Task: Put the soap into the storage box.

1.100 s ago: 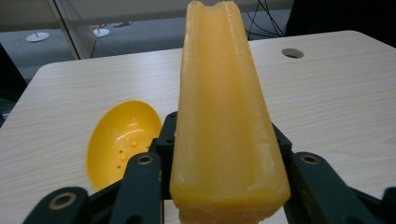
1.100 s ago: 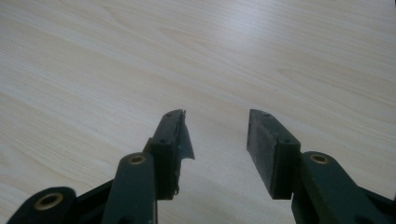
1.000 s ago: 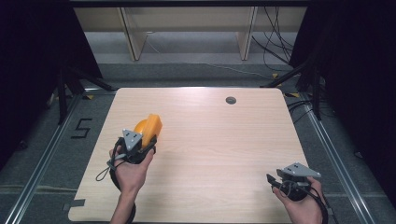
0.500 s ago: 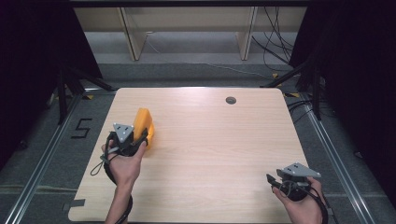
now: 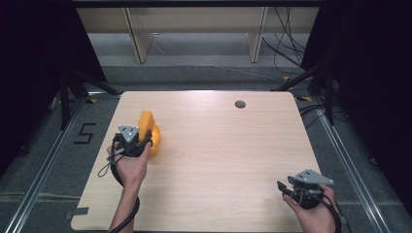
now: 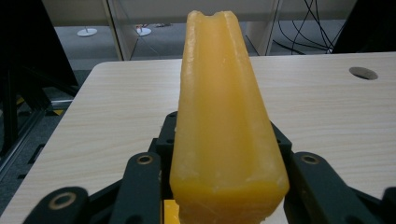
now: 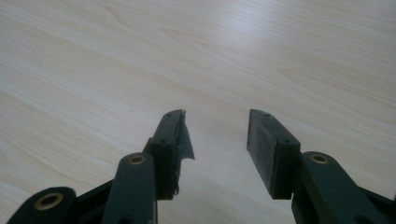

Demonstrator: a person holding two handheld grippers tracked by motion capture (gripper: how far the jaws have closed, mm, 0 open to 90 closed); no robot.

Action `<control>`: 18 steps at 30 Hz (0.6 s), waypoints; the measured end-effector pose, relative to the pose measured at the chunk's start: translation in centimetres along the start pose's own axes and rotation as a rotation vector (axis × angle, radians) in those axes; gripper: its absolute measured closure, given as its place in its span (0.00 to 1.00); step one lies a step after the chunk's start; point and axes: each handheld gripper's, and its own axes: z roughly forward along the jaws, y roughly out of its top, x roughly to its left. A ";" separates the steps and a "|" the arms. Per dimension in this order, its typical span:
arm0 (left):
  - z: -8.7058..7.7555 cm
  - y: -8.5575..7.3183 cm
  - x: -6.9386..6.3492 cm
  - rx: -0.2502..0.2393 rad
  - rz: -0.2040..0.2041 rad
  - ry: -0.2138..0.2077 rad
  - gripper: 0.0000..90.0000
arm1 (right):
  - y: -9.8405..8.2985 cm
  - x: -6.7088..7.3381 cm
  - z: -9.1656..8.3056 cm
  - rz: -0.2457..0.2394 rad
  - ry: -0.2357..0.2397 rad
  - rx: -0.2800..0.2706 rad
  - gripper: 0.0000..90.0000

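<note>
A long orange block (image 5: 145, 127) with a grooved top is clamped between the jaws of my left gripper (image 5: 141, 140) over the left part of the wooden table (image 5: 228, 145). In the left gripper view the orange block (image 6: 226, 116) stands between the two black jaws and points away toward the far edge; my left gripper (image 6: 219, 144) is shut on it. My right gripper (image 5: 286, 187) hovers low at the table's near right corner. In its own view the right gripper (image 7: 217, 135) is open over bare wood, with nothing between the pads.
A round hole (image 5: 240, 104) sits near the table's far edge, also the hole (image 6: 363, 73) in the left gripper view. Beyond the table stand shelf legs (image 5: 138, 43), black stands and cables (image 5: 286, 53). A taped "5" (image 5: 85, 132) marks the floor at left.
My left hand has carried the orange block a little to the left, and the block has swung from leaning right to pointing almost straight away. The right gripper has stayed put.
</note>
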 end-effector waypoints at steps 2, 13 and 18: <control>0.3 -0.1 0.1 0.002 -0.003 0.002 0.67 | 0.0 0.0 0.0 0.000 0.001 0.000 0.63; 2.3 -1.1 0.6 0.007 -0.003 0.012 0.67 | 0.0 -0.1 0.0 -0.014 0.000 0.002 0.63; 2.9 -1.7 0.8 0.007 -0.005 0.030 0.67 | 0.0 -0.1 0.0 -0.015 0.003 0.002 0.63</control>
